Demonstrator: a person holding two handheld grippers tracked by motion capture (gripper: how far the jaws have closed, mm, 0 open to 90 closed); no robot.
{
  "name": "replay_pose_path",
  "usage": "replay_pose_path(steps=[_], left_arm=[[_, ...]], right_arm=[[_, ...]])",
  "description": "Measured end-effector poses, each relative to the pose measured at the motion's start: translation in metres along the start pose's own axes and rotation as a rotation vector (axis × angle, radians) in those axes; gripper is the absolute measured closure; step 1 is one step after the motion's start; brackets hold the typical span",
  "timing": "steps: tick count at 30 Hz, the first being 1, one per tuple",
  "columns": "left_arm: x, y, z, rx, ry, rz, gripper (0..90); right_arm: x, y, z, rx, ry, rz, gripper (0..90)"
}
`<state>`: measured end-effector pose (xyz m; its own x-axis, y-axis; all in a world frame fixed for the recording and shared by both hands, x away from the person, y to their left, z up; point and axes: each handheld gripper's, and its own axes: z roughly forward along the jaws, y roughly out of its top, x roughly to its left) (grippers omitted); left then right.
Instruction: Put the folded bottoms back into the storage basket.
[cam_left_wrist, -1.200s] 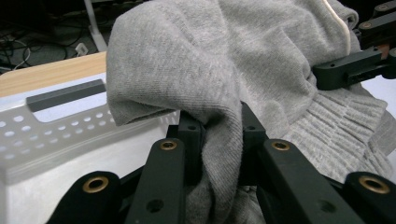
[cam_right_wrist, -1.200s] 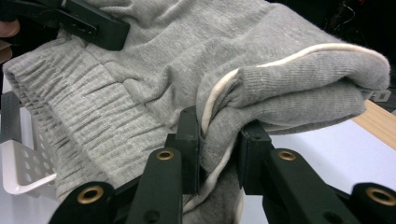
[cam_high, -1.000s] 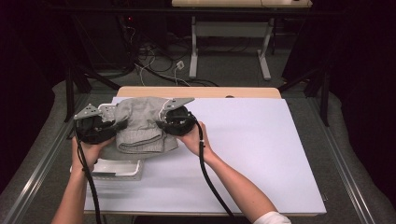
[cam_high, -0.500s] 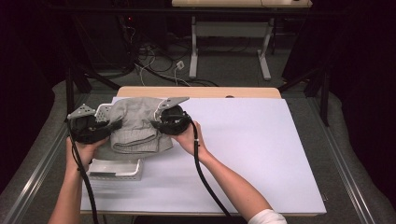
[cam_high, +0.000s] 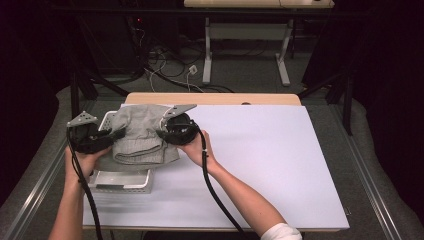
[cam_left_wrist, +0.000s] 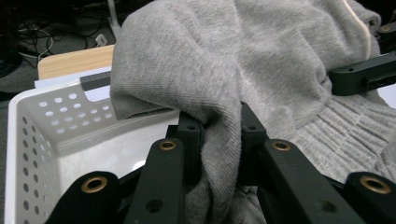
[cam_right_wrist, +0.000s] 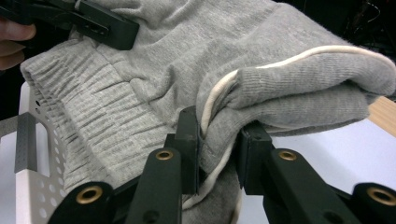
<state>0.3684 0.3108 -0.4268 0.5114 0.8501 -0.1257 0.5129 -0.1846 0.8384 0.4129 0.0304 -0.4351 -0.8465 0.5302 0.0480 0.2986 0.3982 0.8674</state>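
A folded grey knit garment (cam_high: 140, 136) with a ribbed hem and a white drawstring hangs between both grippers above a white perforated basket (cam_high: 122, 181) at the table's left. My left gripper (cam_high: 116, 134) is shut on the garment's left edge (cam_left_wrist: 219, 140); the basket's wall (cam_left_wrist: 32, 140) lies just below and left of its jaws. My right gripper (cam_high: 161, 128) is shut on the garment's right fold (cam_right_wrist: 219, 140), pinching cloth and drawstring. In the right gripper view the other gripper (cam_right_wrist: 100, 23) grips the cloth farther off.
A white sheet (cam_high: 260, 165) covers the table, with bare room to the right of the hands. A wooden strip (cam_high: 215, 98) runs along the far edge. Beyond it are cables on the floor (cam_high: 165, 65) and another table's white legs (cam_high: 207, 55).
Both grippers have carried the garment leftward and a little away from the person, so it now hangs over the basket. Both stay shut on the cloth.
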Motion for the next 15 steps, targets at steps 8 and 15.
replay_pose_path(steps=[8,15], left_arm=[[0.0042,-0.001,-0.0019,0.003,0.006,-0.003,77.2],[0.0088,-0.0018,-0.005,0.0,0.017,-0.013,77.2]], right_arm=[[0.0033,0.0015,0.0036,0.005,0.002,0.001,73.0],[0.005,0.0021,0.0089,-0.001,0.013,0.007,72.9]])
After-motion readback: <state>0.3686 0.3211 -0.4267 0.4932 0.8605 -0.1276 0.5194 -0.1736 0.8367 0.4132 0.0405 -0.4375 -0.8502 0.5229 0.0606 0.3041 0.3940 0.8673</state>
